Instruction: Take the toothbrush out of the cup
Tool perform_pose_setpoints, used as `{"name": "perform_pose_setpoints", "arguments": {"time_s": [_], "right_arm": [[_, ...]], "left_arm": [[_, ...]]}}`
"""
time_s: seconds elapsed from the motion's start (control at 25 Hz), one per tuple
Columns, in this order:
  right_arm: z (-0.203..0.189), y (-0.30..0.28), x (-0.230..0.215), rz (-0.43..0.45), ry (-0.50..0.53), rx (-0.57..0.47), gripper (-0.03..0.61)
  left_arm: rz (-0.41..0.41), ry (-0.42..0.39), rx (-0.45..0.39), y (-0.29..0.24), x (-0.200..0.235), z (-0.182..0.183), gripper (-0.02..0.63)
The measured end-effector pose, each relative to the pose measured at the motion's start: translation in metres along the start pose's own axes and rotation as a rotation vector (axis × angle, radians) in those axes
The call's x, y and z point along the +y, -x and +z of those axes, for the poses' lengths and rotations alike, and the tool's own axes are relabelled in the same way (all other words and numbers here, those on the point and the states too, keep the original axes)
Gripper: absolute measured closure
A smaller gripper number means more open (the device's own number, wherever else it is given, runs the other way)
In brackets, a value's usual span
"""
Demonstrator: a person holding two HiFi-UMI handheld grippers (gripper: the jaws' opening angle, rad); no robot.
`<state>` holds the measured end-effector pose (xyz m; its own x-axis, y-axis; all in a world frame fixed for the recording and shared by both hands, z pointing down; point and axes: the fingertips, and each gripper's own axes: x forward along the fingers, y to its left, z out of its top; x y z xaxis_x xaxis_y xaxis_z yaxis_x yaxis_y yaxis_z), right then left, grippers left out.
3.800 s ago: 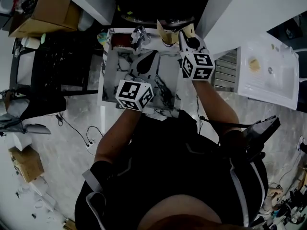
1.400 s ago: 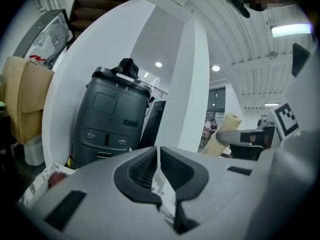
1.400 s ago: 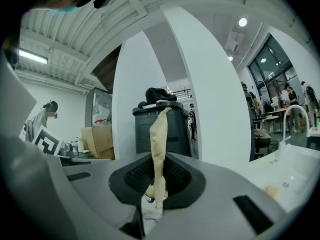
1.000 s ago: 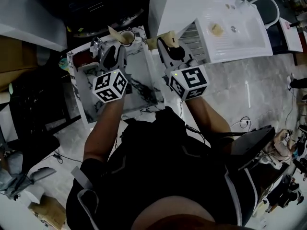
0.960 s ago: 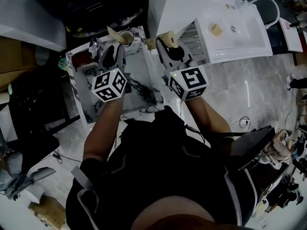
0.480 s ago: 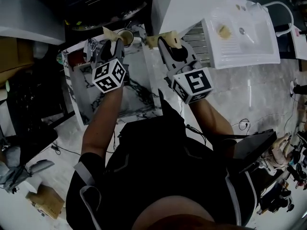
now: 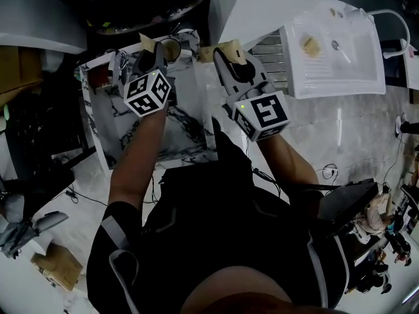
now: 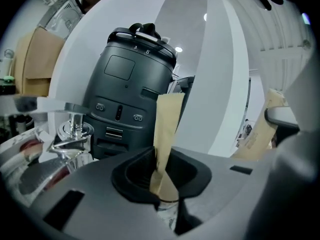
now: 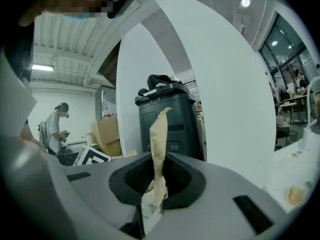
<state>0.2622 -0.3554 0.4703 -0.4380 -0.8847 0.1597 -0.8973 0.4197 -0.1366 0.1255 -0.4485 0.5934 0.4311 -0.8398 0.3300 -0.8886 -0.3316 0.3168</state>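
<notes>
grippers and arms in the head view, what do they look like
The left gripper and right gripper have grey bodies, each with a white cube bearing black square markers; a green light glows on the right one's. A tan strip at each tip. Left jaws are closing, only that strip between. Short black sleeves, grey trim.

**Bits and pieces around a marbled surface**

A marbled surface is lying below the head camera, with a chrome tap standing at its far left corner. A dark machine with buttons is rising behind the tap. A white sink unit is sitting off to the right, above a pale floor where cables are trailing. A crumpled cardboard box is lying at the lower left. Far back, a person is standing near stacked boxes.
</notes>
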Motion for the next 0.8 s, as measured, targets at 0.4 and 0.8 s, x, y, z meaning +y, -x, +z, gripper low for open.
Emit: {"name": "perform_pose_setpoints", "arguments": {"time_s": [0.4, 0.8], "right_arm": [[0.008, 0.004, -0.005, -0.002, 0.007, -0.017, 0.529], [0.038, 0.009, 0.016, -0.018, -0.006, -0.055, 0.529]], "left_arm": [[0.027, 0.021, -0.017, 0.004, 0.006, 0.009, 0.578], [-0.058, -0.001, -0.116, 0.041, -0.014, 0.058, 0.580]]}}
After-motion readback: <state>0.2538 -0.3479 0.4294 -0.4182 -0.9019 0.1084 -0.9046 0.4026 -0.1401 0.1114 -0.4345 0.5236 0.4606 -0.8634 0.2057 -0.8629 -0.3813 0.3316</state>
